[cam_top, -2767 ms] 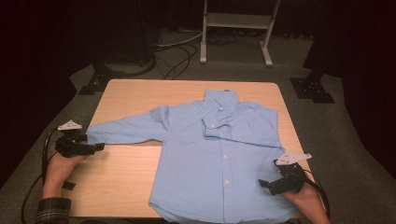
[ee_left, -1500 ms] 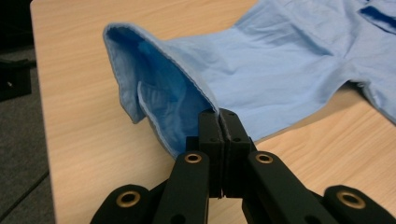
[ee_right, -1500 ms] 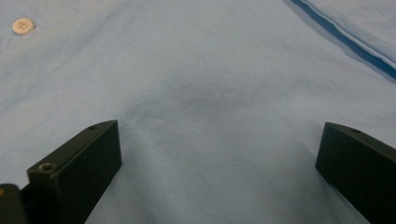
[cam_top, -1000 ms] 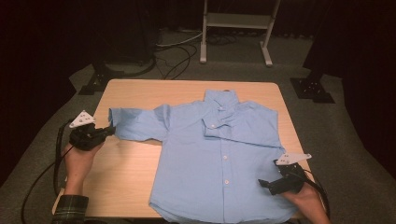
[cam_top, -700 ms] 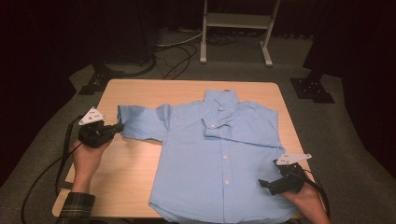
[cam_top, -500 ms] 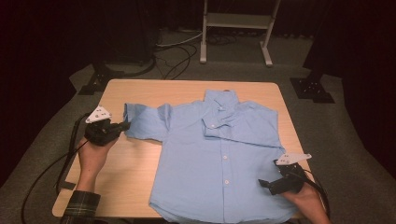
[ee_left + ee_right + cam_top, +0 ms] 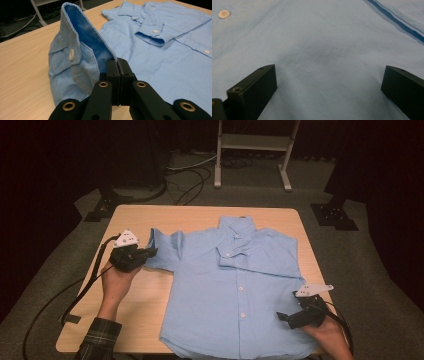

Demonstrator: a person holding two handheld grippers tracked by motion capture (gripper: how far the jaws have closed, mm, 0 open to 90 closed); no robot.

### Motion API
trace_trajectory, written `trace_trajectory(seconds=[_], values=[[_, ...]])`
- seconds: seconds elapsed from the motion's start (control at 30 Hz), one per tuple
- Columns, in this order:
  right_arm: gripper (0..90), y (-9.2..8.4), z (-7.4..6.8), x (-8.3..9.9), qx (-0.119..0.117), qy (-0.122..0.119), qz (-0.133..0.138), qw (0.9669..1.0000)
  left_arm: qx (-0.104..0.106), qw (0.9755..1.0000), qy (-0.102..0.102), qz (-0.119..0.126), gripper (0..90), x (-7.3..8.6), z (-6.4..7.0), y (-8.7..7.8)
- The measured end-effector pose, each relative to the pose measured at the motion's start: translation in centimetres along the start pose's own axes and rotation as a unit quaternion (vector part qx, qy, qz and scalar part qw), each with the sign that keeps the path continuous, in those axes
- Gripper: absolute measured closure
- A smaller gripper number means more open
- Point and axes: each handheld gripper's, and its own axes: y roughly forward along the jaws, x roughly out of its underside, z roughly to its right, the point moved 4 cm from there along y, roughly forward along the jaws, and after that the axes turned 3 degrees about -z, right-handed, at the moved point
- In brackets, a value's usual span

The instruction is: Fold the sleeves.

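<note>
Dark floor, loose cables and a metal stand [image 7: 252,150] lie behind a pale wooden desk [image 7: 150,295], where a light blue button-up shirt [image 7: 240,295] lies front-up, collar toward the far edge, with its hem hanging just over the near edge. Folding looks to be the work in hand. One sleeve already lies folded across the chest [image 7: 255,257], its buttoned cuff [image 7: 152,33] resting on the front panel, so that side seems done.

At the shirt's other side, the left hand-held gripper [image 7: 147,254] has its jaws pressed together on the edge of the other sleeve's cuff [image 7: 75,53], which stands lifted off the desk and curled open so that the darker blue inside shows; the rest of that sleeve bunches between the gripper and the shirt's shoulder. Judging by this, the second sleeve fold is partway: the cuff is gathered close to the body but not yet laid across the chest.

The right hand-held gripper [image 7: 287,316] rests on the lower front of the shirt near the hem, jaws spread wide with nothing but flat cloth between them, apparently steadying the garment.

What seems left: lay this sleeve over the front, then fold the body, which lies at full length
</note>
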Motion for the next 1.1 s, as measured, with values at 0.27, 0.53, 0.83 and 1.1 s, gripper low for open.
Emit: trace_trajectory(seconds=[0.27,0.53,0.83,1.1], values=[[0.0,0.0,0.0,0.0,0.000,0.000,0.000,1.0000,0.017,0.9997,0.011,0.011,89.6,-1.8,1.4,1.5],[0.0,0.0,0.0,0.0,0.000,0.000,0.000,1.0000,0.035,0.9991,0.018,0.017,89.6,-3.4,3.0,3.4],[0.0,0.0,0.0,0.0,0.000,-0.001,0.000,1.0000,0.056,0.9980,0.022,0.022,89.6,-4.7,4.6,5.5],[0.0,0.0,0.0,0.0,0.000,-0.001,0.001,1.0000,0.086,0.9955,0.028,0.030,89.6,-6.6,6.5,7.6]])
